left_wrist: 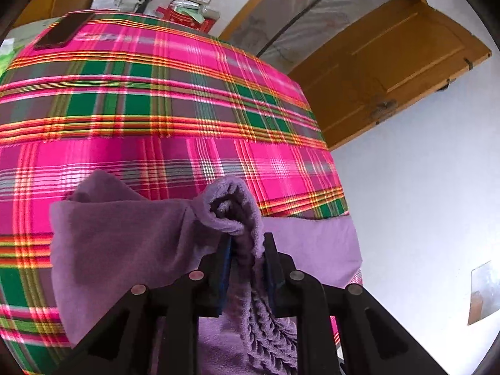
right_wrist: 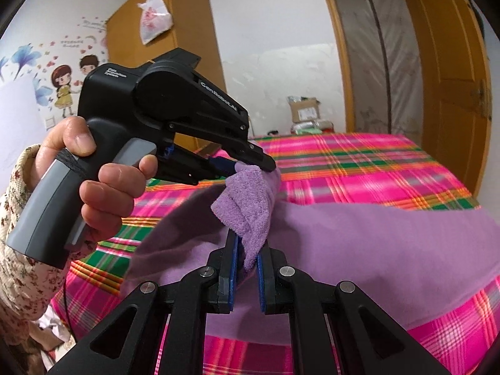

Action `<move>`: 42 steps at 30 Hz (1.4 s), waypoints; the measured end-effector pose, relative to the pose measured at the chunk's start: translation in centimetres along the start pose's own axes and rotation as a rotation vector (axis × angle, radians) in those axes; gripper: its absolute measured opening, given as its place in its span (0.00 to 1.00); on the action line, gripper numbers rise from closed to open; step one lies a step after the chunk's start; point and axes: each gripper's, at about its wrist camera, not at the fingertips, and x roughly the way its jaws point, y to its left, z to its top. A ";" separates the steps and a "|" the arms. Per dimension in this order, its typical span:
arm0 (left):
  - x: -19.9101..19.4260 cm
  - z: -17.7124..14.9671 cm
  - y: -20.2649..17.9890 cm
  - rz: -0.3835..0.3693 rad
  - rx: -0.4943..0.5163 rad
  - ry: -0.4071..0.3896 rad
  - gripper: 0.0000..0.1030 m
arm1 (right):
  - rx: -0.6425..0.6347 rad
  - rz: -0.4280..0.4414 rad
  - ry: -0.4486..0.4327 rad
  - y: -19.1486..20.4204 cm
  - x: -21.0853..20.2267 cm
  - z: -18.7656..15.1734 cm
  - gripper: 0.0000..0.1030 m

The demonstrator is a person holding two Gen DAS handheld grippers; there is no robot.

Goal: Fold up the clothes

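Here the fuzzy purple garment (right_wrist: 359,237) hangs bunched, clamped by left gripper (left_wrist: 247,243) and right gripper (right_wrist: 248,250).

The left tool (right_wrist: 250,164), gripped by a hand (right_wrist: 90,175) in a floral sleeve (right_wrist: 15,218), is clamped on purple cloth (right_wrist: 250,200). The right tool (right_wrist: 247,250) pinches the same cloth just beside it.
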 end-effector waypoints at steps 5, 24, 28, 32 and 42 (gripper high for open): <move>0.6 -0.1 0.5 -0.045 -0.014 0.011 0.25 | 0.044 -0.008 0.037 -1.3 0.5 -0.9 0.12; -7.1 -4.5 10.2 -0.059 -0.219 -0.200 0.31 | 0.196 -0.043 0.144 -5.4 0.9 -3.0 0.26; -7.6 -5.6 12.3 -0.046 -0.260 -0.225 0.32 | 0.174 -0.142 0.101 -6.3 -0.1 -2.3 0.29; -7.0 -5.8 13.5 -0.071 -0.299 -0.203 0.32 | 0.133 -0.140 0.038 -6.2 -0.4 -0.6 0.29; -5.8 -5.1 15.2 -0.046 -0.327 -0.177 0.32 | 0.085 -0.032 0.173 -5.5 3.4 -0.2 0.20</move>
